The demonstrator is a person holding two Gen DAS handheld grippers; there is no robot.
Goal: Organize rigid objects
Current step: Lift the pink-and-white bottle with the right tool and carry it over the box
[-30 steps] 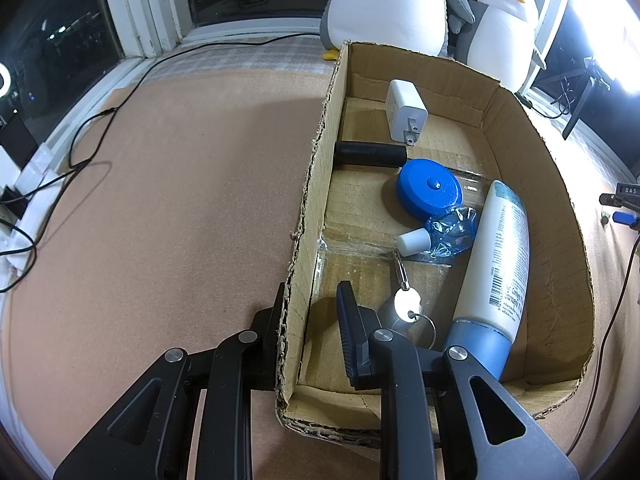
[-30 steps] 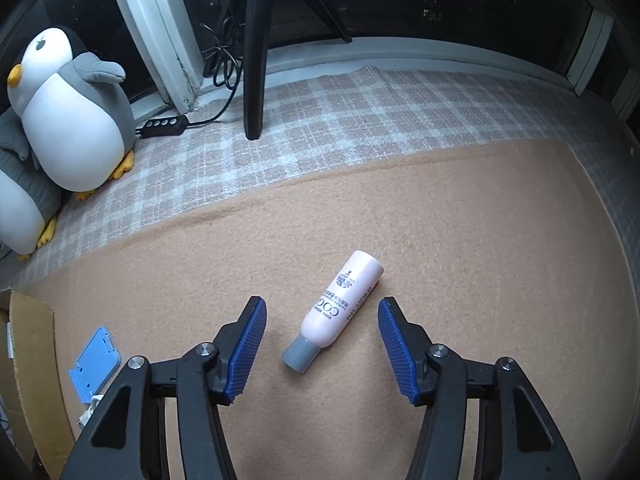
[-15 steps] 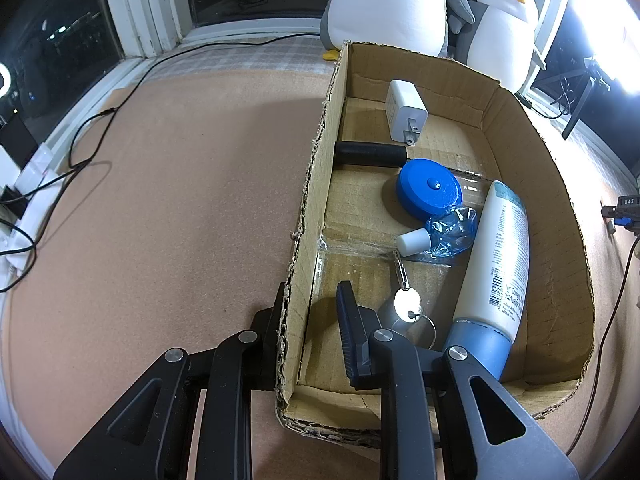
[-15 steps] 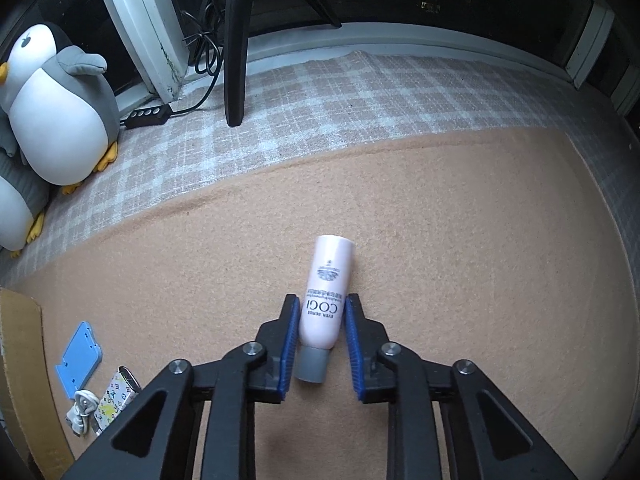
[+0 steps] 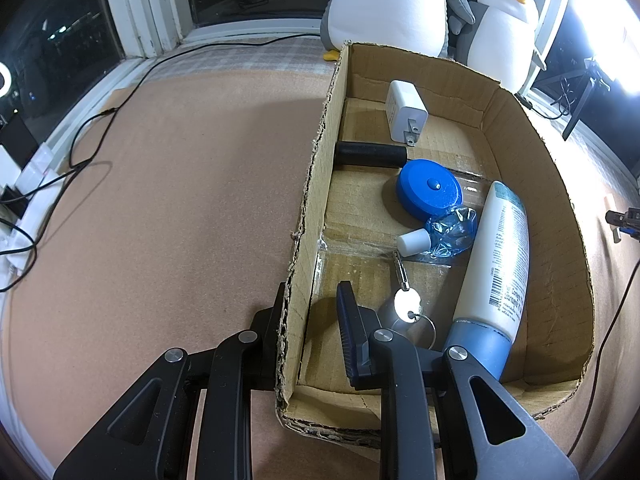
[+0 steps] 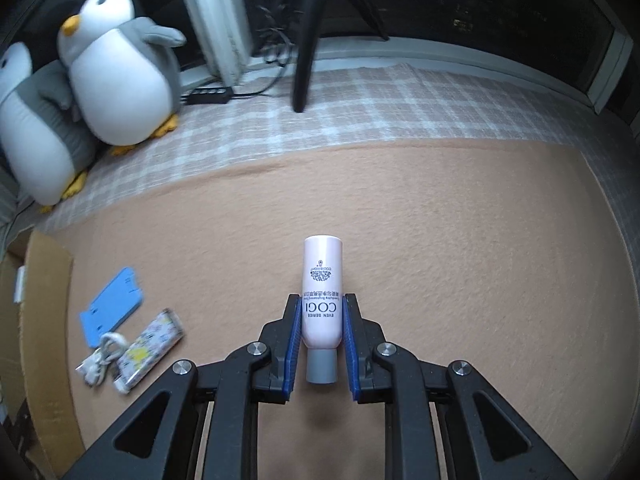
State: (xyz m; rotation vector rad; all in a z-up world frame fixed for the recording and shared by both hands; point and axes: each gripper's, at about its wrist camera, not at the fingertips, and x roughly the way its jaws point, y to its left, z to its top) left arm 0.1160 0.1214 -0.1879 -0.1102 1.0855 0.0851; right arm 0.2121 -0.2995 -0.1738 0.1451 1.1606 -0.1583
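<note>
My right gripper (image 6: 322, 312) is shut on a pink COGI tube (image 6: 322, 292) with a grey cap, held a little above the tan mat. My left gripper (image 5: 310, 308) straddles the left wall of the cardboard box (image 5: 316, 168), one finger outside and one inside; it looks clamped on the wall. In the box lie a white charger (image 5: 406, 112), a black cylinder (image 5: 370, 155), a blue round case (image 5: 430, 193), a crumpled blue bottle (image 5: 444, 234), a white lotion bottle (image 5: 496, 268) and a metal keyring (image 5: 408, 300).
On the mat left of the right gripper lie a blue card holder (image 6: 112, 306), a patterned case (image 6: 150, 350) and a small white cable (image 6: 100, 360). The box's corner (image 6: 36, 320) is at far left. Two plush penguins (image 6: 120, 68) and a tripod leg (image 6: 306, 40) stand behind.
My right gripper closed on the pink tube, lifted it and swung so the box side comes into view. The left gripper has not moved.
</note>
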